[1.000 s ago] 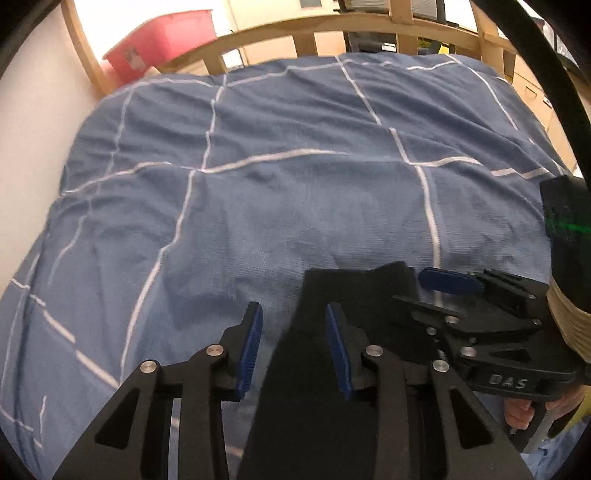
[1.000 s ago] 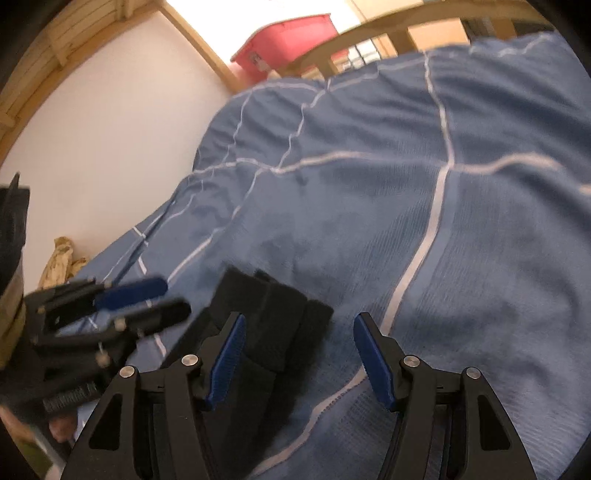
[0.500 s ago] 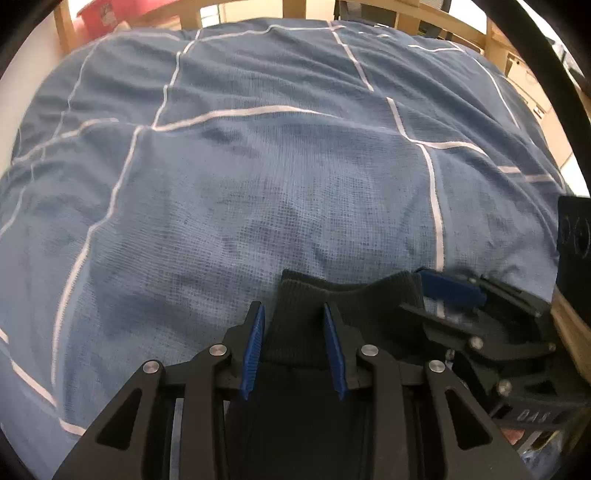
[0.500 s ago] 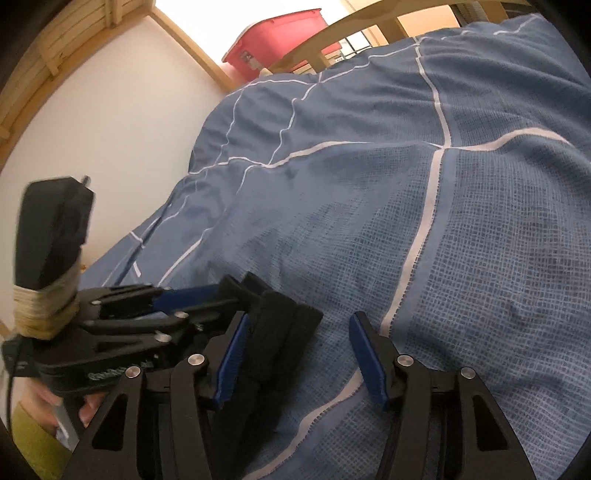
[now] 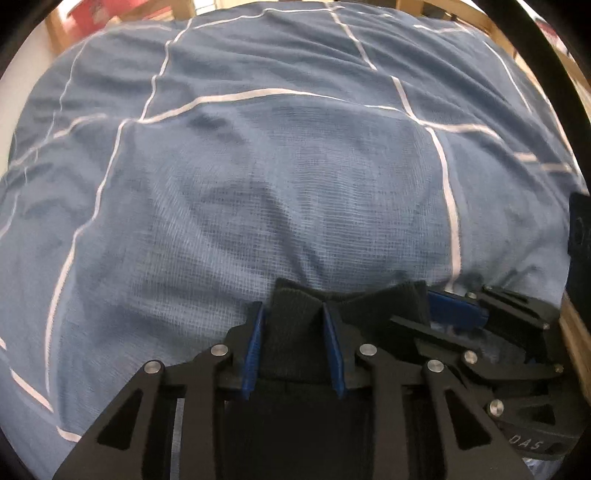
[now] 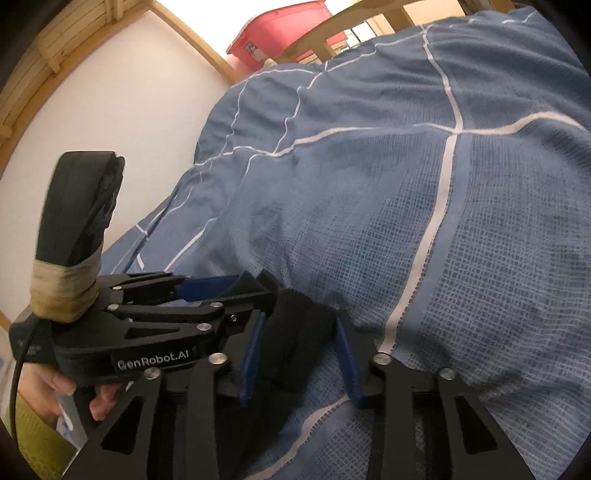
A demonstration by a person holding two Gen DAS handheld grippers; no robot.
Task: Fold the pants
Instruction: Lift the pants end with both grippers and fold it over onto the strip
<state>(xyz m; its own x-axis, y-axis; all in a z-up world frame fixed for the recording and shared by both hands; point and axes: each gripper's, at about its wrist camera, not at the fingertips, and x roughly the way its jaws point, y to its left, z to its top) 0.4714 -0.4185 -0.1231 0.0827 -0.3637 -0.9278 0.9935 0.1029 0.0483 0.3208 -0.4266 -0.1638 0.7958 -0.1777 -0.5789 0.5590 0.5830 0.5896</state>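
Black pants [image 5: 369, 302] lie bunched at the near edge of a blue bedcover [image 5: 295, 184] with white lines. My left gripper [image 5: 293, 314] points steeply down, and its blue pads press a thick black edge of the pants between them. Just to its right, my right gripper [image 5: 424, 314] grips the same edge. In the right wrist view the right gripper [image 6: 300, 317] is closing its jaws on a fold of the pants [image 6: 291, 343] that touches both pads. The left gripper [image 6: 255, 288] sits close on the left, held by a hand [image 6: 55, 387].
The bedcover [image 6: 406, 184] stretches far ahead and to the right. A white wall [image 6: 129, 92] runs along the bed's left side. A wooden bed frame [image 6: 369, 14] and a red bin [image 6: 288, 29] stand beyond the far end.
My left gripper sank and tilted down onto the pants' edge, narrowing slightly. The right jaws narrowed a lot around the black fold. The two grippers now sit closer together.
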